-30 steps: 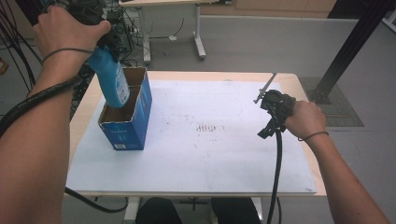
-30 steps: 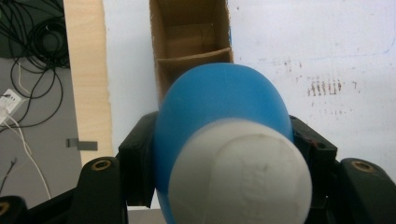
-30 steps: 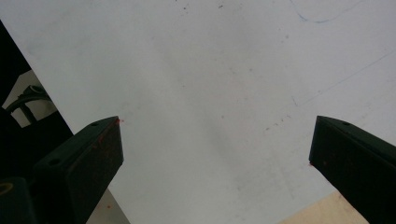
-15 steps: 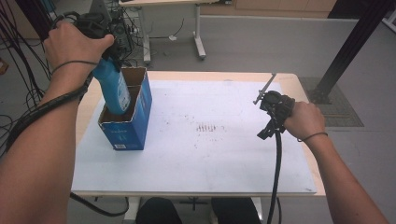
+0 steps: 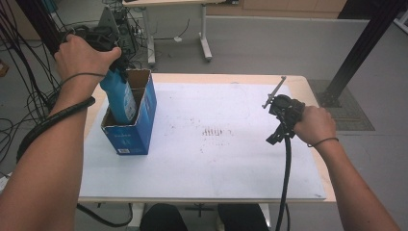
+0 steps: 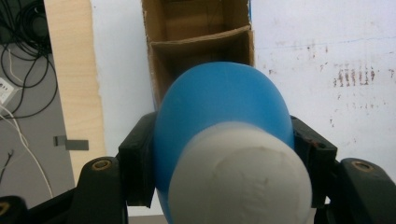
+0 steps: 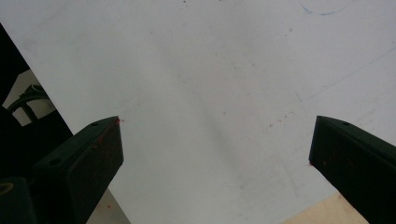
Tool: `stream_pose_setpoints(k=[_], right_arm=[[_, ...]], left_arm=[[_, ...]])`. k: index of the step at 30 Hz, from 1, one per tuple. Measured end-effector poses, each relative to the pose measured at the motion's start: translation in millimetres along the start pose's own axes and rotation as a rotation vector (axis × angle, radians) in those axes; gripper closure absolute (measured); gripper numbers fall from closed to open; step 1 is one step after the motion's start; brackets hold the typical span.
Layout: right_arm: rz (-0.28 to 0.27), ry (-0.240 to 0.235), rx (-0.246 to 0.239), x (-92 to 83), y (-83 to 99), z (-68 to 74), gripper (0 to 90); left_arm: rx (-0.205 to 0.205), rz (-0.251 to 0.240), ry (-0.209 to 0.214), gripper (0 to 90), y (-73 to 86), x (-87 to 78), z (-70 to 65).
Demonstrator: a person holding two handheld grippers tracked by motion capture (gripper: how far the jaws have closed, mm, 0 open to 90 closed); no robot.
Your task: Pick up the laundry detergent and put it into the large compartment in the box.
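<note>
Basically, the left gripper [image 5: 113, 60] was clamped on the blue bottle [image 5: 118, 96], whose lower end sat inside the near compartment of the open blue cardboard box [image 5: 130, 137] at the tabletop's [image 5: 216, 163] left side. To finish well: keep the bottle upright, centred between the box wall and the cardboard divider [image 6: 201, 39], and release only once it bottoms out. The right gripper [image 5: 276, 98] rested well apart on the right, jaws spread, empty. Only the divider and flaps could snag.
</note>
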State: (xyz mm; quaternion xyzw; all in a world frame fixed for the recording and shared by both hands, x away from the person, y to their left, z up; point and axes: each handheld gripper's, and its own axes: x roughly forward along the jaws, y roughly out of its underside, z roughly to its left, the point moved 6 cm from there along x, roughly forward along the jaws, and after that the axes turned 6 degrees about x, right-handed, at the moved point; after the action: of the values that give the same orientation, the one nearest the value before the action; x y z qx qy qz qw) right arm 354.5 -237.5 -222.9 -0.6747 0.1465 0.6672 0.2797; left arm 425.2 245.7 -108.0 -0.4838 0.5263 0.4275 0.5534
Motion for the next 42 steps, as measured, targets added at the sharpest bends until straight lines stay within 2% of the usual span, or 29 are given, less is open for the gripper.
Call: stream_pose_setpoints(k=[12,27,42], right_arm=[[0.004,-0.004,0.002,4.3,0.4,-1.9,2.9],[0.012,-0.009,0.01,8.1,2.3,-3.4,2.9],[0.015,-0.01,0.014,11.1,3.8,-3.6,2.8]], left_arm=[[0.003,0.019,-0.004,37.7,-1.0,26.6,0.6],[0.015,0.037,-0.014,37.7,-1.4,50.8,1.5],[0.007,0.052,-0.007,37.7,-0.1,70.9,1.9]])
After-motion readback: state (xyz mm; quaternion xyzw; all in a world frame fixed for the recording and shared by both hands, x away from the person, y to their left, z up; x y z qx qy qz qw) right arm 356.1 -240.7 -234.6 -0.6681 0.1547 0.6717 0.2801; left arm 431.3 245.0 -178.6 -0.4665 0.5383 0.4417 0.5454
